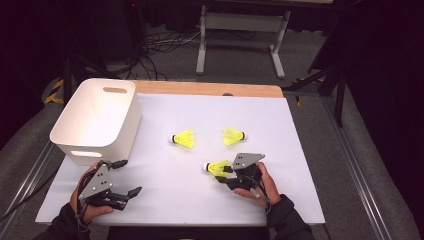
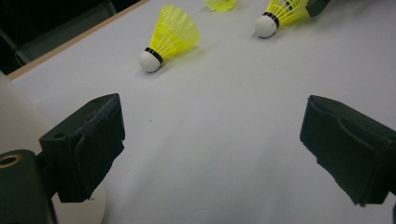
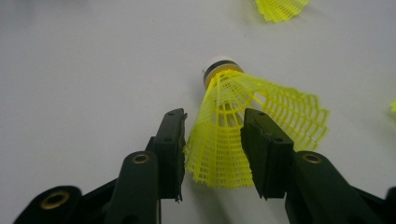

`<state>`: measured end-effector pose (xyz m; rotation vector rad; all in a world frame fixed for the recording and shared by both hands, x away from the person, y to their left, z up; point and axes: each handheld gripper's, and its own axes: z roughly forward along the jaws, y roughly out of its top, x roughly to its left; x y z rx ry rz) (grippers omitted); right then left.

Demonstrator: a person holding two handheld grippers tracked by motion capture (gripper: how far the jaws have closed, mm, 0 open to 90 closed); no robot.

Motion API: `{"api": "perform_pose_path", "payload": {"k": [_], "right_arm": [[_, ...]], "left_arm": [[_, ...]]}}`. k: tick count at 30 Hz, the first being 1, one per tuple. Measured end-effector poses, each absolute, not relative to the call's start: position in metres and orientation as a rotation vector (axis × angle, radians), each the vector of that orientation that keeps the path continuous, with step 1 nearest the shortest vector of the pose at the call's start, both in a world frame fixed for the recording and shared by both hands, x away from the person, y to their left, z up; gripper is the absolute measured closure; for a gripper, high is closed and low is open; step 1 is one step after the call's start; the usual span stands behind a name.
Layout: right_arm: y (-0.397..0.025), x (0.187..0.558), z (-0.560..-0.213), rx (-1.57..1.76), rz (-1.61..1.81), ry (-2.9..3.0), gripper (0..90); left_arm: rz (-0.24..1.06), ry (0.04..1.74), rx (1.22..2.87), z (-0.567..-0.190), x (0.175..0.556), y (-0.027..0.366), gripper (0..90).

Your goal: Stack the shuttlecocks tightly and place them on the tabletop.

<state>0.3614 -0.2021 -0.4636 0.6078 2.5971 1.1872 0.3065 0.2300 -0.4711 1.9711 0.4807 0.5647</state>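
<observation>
Three yellow shuttlecocks lie on the white worktop (image 1: 165, 195), well apart from the one white bin (image 1: 97, 117) at its left, whose inside looks bare. The right gripper (image 1: 223, 173) has its jaws clamped on the nearest shuttlecock (image 3: 243, 135); two others (image 1: 184, 138) (image 1: 233, 135) lie beyond. The left gripper (image 1: 131, 177) holds nothing, jaws spread wide.

Bright, even overhead light on the white table (image 1: 280, 200), soft shadows, dark surroundings, slightly grainy.

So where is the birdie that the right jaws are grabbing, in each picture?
High view: the held shuttlecock lies at lower centre, by the right gripper.
Left gripper view: top right.
Right gripper view: centre, between the jaws.
Shared landmark: the white table sheet.
</observation>
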Motion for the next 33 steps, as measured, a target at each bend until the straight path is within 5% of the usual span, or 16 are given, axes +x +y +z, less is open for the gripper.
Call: {"api": "perform_pose_path", "payload": {"k": [16, 33], "right_arm": [[-0.202, 0.357, -0.46, 0.56, 1.16, 2.569, 87.9], [-0.2, 0.358, -0.451, 0.544, 1.206, 2.483, 90.0]], "left_arm": [[0.571, 0.479, 1.977, -0.471, 0.306, 0.23, 7.0], [0.582, 0.485, 1.963, -0.47, 0.306, 0.231, 7.0]]}}
